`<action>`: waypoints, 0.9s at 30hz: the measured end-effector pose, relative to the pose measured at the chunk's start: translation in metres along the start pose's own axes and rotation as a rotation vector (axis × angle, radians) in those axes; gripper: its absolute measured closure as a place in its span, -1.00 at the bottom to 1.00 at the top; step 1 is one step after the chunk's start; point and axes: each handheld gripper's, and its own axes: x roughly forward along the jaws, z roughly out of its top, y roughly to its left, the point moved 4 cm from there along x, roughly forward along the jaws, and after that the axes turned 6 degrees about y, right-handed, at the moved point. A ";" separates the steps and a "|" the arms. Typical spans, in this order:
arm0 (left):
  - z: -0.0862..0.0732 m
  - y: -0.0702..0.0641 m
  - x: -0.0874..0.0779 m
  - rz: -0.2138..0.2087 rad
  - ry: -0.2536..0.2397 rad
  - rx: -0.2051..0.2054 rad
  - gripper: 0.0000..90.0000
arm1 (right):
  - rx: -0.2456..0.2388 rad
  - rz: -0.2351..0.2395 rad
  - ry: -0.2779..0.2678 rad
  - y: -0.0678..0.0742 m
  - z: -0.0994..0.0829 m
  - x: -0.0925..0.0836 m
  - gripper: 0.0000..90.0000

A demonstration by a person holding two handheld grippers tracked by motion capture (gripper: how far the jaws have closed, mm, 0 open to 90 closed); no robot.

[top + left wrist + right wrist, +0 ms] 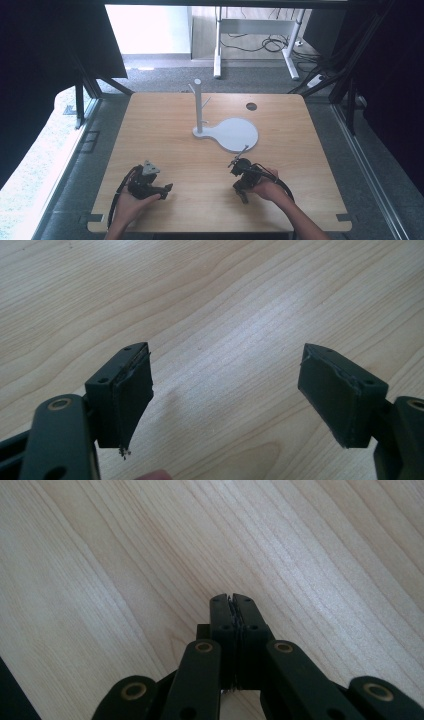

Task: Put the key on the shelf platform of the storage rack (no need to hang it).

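Both hand-held grippers rest on the pale wooden worktop point(165, 140), short of the white pegged stand point(199, 107): left hand-held gripper point(225, 390) spread, right hand-held gripper point(232, 600) pressed together, empty; nothing handled yet.

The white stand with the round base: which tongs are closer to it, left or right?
Right. The right tongs sit just below the white stand's round base; the left tongs are farther off, toward the table's near-left side.

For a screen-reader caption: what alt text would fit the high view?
A person's hands hold a black tool each over the near part of a wooden table: the left tool with jaws open, the right tool shut on nothing. Farther back stands a white stand, an upright post with pegs on a round flat base.
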 end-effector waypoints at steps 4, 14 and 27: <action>0.000 0.001 -0.001 0.001 -0.001 0.003 -0.51 | -0.004 -0.013 -0.021 -0.002 -0.001 -0.005 0.98; 0.000 0.001 -0.001 0.004 -0.004 -0.001 -0.51 | 0.006 -0.015 -0.051 -0.005 -0.006 -0.026 0.99; 0.000 0.001 -0.002 0.003 -0.003 0.005 -0.51 | -0.003 -0.042 -0.101 -0.005 -0.007 -0.056 0.99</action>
